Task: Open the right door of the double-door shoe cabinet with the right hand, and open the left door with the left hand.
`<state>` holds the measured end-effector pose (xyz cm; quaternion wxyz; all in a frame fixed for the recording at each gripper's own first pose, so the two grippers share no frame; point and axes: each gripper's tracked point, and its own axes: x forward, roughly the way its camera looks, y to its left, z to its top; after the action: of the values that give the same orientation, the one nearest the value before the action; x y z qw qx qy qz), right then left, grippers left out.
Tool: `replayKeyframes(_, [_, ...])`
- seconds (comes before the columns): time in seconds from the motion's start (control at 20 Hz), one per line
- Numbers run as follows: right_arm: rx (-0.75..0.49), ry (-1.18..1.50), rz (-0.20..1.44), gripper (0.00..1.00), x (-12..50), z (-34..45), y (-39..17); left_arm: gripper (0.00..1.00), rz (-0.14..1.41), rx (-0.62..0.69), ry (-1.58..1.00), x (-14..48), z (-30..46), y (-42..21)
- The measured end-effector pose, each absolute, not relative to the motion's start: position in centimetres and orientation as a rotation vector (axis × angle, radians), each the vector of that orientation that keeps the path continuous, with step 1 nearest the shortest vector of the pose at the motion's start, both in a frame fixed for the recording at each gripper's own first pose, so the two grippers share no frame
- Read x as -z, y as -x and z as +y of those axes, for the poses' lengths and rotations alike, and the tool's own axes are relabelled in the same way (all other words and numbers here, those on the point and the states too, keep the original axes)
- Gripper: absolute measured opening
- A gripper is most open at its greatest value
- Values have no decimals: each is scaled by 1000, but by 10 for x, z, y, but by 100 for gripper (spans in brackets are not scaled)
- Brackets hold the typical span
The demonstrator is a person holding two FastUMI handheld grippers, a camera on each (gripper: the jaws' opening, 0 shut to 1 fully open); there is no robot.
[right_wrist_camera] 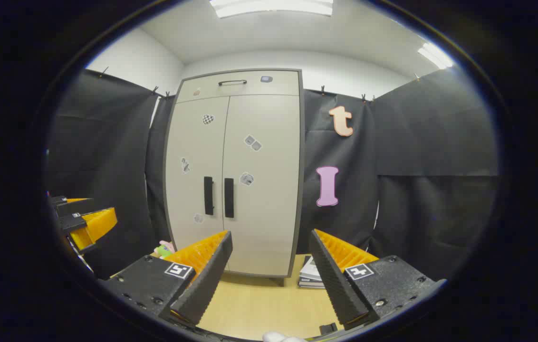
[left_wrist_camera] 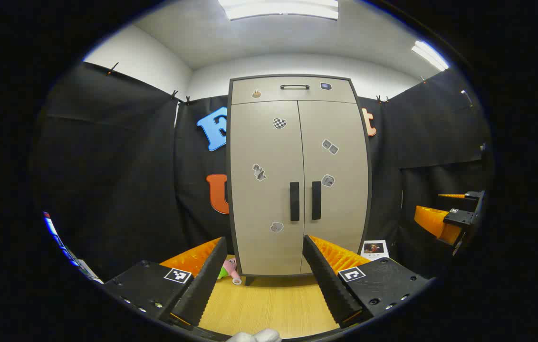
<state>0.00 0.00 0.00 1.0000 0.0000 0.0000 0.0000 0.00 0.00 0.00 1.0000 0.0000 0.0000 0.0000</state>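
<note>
Ribbed black pads (left_wrist_camera: 202, 280) of the left gripper (left_wrist_camera: 264, 280) stand spread wide at the bottom of the left gripper view, nothing between them but bare wooden tabletop (left_wrist_camera: 269, 304). The right gripper (right_wrist_camera: 271, 275) is likewise spread and empty in the right gripper view, its fingers (right_wrist_camera: 331, 278) framing the same wood.

Beyond the fingertips, well apart from both grippers, stands the shoe cabinet (left_wrist_camera: 297, 175), upright at the back of the table, both doors shut. The left door handle (left_wrist_camera: 294, 201) and right door handle (left_wrist_camera: 316, 200) are dark vertical bars sitting just beside each other across the centre seam. A small toy (left_wrist_camera: 229, 270) lies near the cabinet's left foot, and a stack of booklets (right_wrist_camera: 310, 276) rests by its right side.

The main risk, as I judge it, comes from how close the two handles sit: a finger aimed at one could catch the other, or the two grippers could crowd each other at the seam. A shallow pinch may slip off the slim bar, and a hard pull could shift the cabinet.
</note>
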Motion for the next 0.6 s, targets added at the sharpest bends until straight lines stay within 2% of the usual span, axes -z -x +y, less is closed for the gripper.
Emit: replayKeyframes(0.6, [-7, -4, 0, 100, 0, 5, -1, 96, 11, -11, 4, 4, 5, 3])
